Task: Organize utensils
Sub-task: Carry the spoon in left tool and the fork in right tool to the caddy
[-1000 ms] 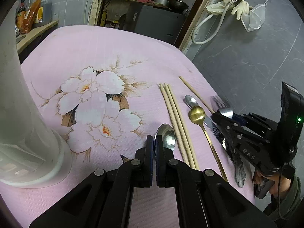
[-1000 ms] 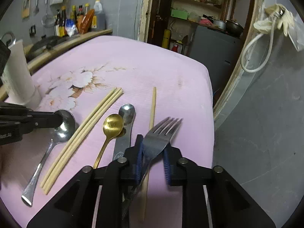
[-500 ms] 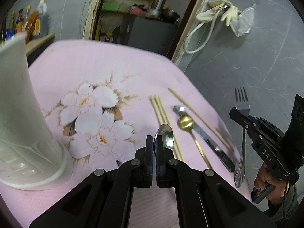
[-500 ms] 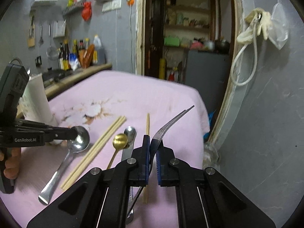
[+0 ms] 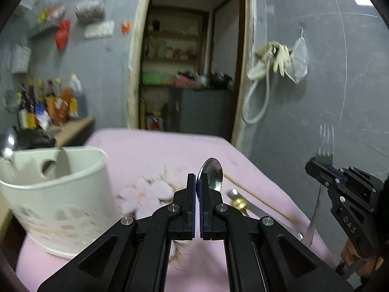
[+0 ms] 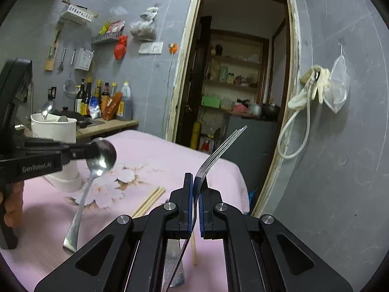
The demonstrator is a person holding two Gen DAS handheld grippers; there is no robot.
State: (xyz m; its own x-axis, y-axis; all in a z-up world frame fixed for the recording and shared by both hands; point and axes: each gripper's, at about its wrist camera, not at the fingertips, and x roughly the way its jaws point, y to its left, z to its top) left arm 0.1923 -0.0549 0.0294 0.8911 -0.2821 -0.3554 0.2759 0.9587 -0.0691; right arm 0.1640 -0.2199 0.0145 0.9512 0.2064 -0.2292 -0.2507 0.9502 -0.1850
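Grey tiled kitchen walls w/ an open wooden doorway behind, and a pink floral tablecloth (image 5: pixel 155 150) covering the table in the left wrist view. Left gripper (image 5: pixel 197 189) is clamped tight on a shiny silver metal spoon (image 5: pixel 211 173), bowl sticking up past the fingertips, lifted off the cloth. To its left stands a white perforated plastic utensil holder (image 5: pixel 56 194), blurred, w/ another spoon bowl (image 5: pixel 7 143) poking out at its far left rim. On the cloth just right of the gripper: a gold-coloured spoon (image 5: pixel 239 203), a single wooden chopstick (image 5: pixel 257 200) lying diagonal, other pieces mostly hidden. Far right, the right gripper (image 5: pixel 323 168) holds a silver metal fork (image 5: pixel 326 141) upright, tines up, handle hanging down below it, above the table's right edge. Right wrist view: same room, bottles (image 6: pixel 102 99) on a counter at left, rubber gloves and hose (image 6: pixel 313 82) hanging on the right wall. Right gripper (image 6: pixel 196 194) is closed on the fork (image 6: pixel 218 148) near its neck, tines curving up and right, handle dropping below toward the cloth (image 6: pixel 150 155). Left gripper (image 6: pixel 90 152) reaches in from the left, pinching the spoon (image 6: pixel 102 158) at the bowl, handle dangling down, tip near the cloth. Holder (image 6: pixel 54 126) sits behind it at the table's left side. Paired wooden chopsticks (image 6: pixel 150 200) lie on the cloth between the two tools.
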